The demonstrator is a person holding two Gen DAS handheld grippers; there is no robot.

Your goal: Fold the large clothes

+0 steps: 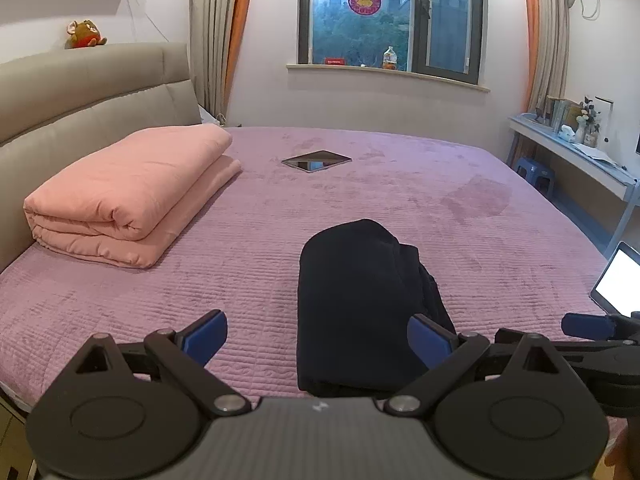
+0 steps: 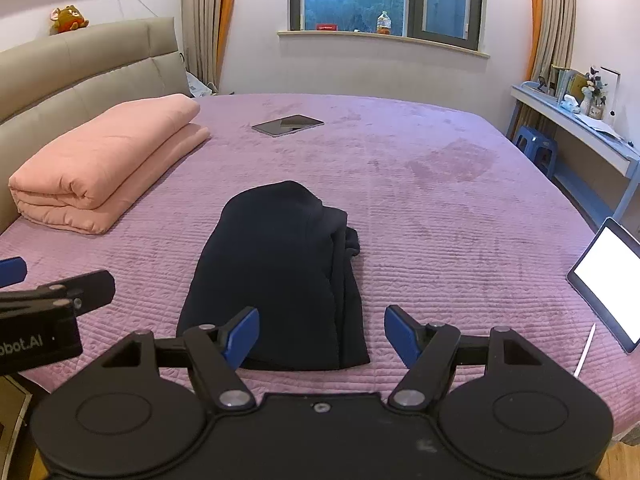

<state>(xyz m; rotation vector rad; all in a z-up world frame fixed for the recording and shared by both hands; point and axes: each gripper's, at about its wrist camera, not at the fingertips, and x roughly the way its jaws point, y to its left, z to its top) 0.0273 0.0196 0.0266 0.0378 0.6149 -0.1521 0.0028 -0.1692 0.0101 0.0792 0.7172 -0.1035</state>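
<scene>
A dark navy folded garment (image 2: 280, 276) lies as a long narrow bundle on the mauve quilted bedspread (image 2: 440, 240), near the bed's front edge, with looser layers bunched along its right side.

The left hand-held gripper (image 1: 318, 340) hangs released above the bundle's near end, its blue pads (image 1: 206, 336) spread wide with nothing between them but the cloth lying below. The right hand-held gripper (image 2: 322, 338) is likewise released, jaws apart, hovering over the garment's near right corner without touching it.

Only the right wrist view shows the whole lit white-screened tablet (image 2: 608, 284) at the bed's right edge and the thin white stylus (image 2: 585, 350) lying just beside it; the left wrist view catches only a corner of that screen. The right view also shows the left tool's black body from the side.

Both views take in the folded salmon-pink quilt (image 1: 128, 196) against the grey padded headboard (image 1: 80, 92), a dark flat tablet (image 1: 316, 160) lying well beyond the garment, and a plastic bottle (image 1: 389, 58) of orange liquid on the windowsill.
</scene>
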